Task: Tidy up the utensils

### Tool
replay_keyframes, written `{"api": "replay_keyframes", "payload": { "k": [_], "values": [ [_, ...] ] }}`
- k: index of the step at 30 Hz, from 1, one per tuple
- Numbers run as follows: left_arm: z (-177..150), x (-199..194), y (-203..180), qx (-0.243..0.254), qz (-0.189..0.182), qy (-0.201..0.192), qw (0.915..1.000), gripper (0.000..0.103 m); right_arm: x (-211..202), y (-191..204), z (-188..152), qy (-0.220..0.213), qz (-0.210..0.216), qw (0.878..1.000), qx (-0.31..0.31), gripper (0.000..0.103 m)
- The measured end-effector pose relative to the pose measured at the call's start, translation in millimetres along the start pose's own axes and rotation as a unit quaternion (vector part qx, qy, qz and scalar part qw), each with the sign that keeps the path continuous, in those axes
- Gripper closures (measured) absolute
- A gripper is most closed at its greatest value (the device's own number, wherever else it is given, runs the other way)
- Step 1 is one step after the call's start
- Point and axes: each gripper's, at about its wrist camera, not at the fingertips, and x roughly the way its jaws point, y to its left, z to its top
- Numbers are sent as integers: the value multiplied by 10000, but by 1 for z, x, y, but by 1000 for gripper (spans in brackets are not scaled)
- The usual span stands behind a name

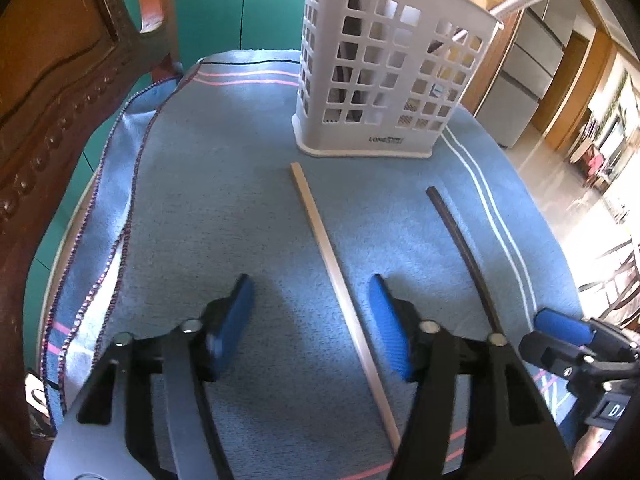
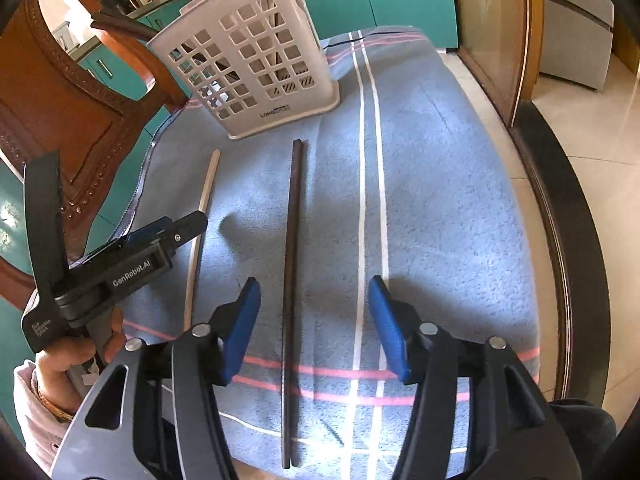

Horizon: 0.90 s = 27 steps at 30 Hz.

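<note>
Chopsticks still out on the blue cloth [image 1: 224,184]. Left wrist view: left tool [image 1: 312,328] open, pale chopstick [image 1: 336,280] between its pads, untouched; white caddy [image 1: 384,80] stands beyond the stick's far end, a metal handle poking from its top. Right wrist view: right tool [image 2: 314,330] open — dark chopstick pair [image 2: 291,280] lies between its pads, not gripped; caddy ahead and left. Judgement: some utensils look binned, both chopstick sets remain — grasping and dropping in are left.
</note>
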Motion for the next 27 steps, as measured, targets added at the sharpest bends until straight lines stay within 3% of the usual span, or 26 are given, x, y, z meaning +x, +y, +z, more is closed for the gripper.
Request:
{"api": "replay_keyframes", "payload": {
  "k": [9,13,22,27],
  "values": [
    [-5,-3,-3,179,495,-78,9986,74,2,2,-2,39,-39,10000,-50,46],
    [-8,-7,4,35,552,-74,9984,95,2,2,-2,59,-34,10000,-62,46],
    [-30,-24,13,-343,229,10,9991,96,0,-4,-1,44,5,10000,36,46],
    [-43,-31,3,-237,173,-17,9996,96,1,-2,1,34,-8,10000,0,46]
  ]
}}
